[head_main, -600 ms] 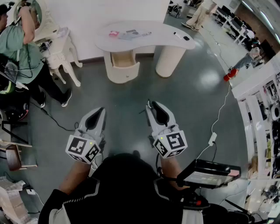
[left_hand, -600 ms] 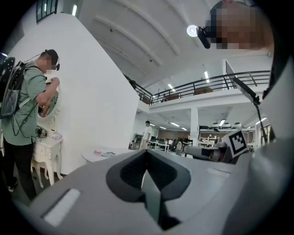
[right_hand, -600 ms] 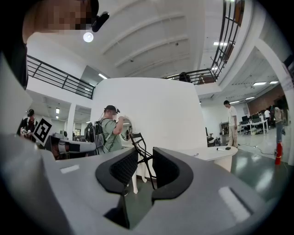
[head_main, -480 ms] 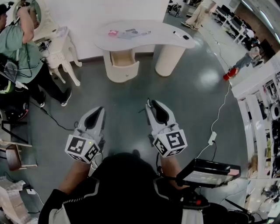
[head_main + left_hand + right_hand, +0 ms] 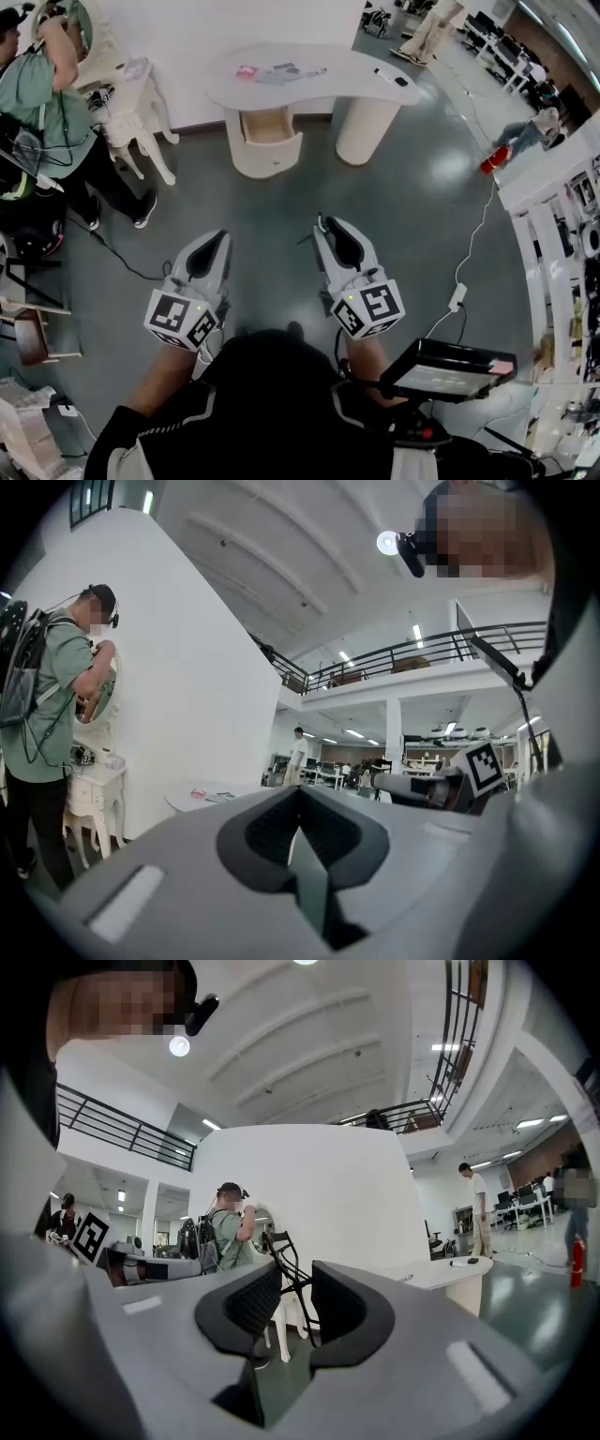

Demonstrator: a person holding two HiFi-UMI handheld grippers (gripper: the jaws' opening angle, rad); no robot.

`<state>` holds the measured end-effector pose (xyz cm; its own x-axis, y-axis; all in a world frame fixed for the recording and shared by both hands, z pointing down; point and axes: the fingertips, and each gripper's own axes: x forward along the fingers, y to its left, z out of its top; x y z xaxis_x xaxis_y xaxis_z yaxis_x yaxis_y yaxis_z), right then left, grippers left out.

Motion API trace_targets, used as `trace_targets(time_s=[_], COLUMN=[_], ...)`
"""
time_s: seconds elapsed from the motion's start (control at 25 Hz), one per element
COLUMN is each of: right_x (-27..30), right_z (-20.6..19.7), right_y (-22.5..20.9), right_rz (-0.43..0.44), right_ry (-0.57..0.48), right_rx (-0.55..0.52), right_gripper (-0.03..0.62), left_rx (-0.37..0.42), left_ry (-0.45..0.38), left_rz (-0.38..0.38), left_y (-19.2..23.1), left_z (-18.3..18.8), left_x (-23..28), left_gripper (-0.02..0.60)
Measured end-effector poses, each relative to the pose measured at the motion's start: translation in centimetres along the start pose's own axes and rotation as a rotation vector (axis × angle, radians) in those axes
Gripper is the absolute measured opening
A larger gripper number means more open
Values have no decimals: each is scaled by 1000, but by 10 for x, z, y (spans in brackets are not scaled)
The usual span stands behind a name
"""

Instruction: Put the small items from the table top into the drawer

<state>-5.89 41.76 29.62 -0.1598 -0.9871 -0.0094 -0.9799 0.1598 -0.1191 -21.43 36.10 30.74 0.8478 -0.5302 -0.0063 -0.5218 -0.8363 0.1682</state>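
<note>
A white curved table (image 5: 347,70) stands far ahead across the grey floor, its drawer (image 5: 267,127) pulled open. On top lie a pink item (image 5: 246,71), flat papers (image 5: 281,71), a pen (image 5: 314,71), a white marker (image 5: 382,73) and a black item (image 5: 399,82). My left gripper (image 5: 217,236) is held level near my body, its jaws shut with nothing between them (image 5: 298,794). My right gripper (image 5: 325,223) is level too, its jaws (image 5: 295,1283) closed on a thin black wire-like frame (image 5: 286,1265) that sticks out past the tips (image 5: 305,236).
A person in a green shirt (image 5: 47,103) stands at the left beside a white ornate stand (image 5: 131,112). A cable (image 5: 103,248) trails on the floor. White shelving (image 5: 562,216) lines the right, and a cord runs toward it (image 5: 473,234).
The head view has shifted slightly, so the table sits a touch lower in the picture. Both grippers keep their places and their jaws look the same.
</note>
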Motion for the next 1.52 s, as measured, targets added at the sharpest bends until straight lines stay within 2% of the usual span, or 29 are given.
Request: trace_targets(time_s=[0.32, 0.56, 0.88, 0.96, 1.12, 1.52], right_x=[12, 29, 39, 42, 56, 119], right_z=[-10, -18, -23, -22, -20, -12], right_y=[17, 40, 60, 60, 52, -11], right_rz=[-24, -29, -68, -66, -57, -3], right_ry=[20, 44, 73, 79, 78, 24], right_rx=[37, 23, 6, 2, -2, 25], right_gripper=[104, 104, 104, 104, 104, 104], left_rx=[-8, 16, -53, -53, -68, -40], left_ry=[6, -15, 9, -1, -33, 18], left_rz=[-14, -93, -123, -104, -65, -38], left_y=[16, 23, 51, 58, 73, 100], left_z=[-5, -6, -22, -20, -13, -9], left_x=[-13, -29, -36, -34, -23, 56], left_gripper=[0, 0, 0, 0, 0, 0])
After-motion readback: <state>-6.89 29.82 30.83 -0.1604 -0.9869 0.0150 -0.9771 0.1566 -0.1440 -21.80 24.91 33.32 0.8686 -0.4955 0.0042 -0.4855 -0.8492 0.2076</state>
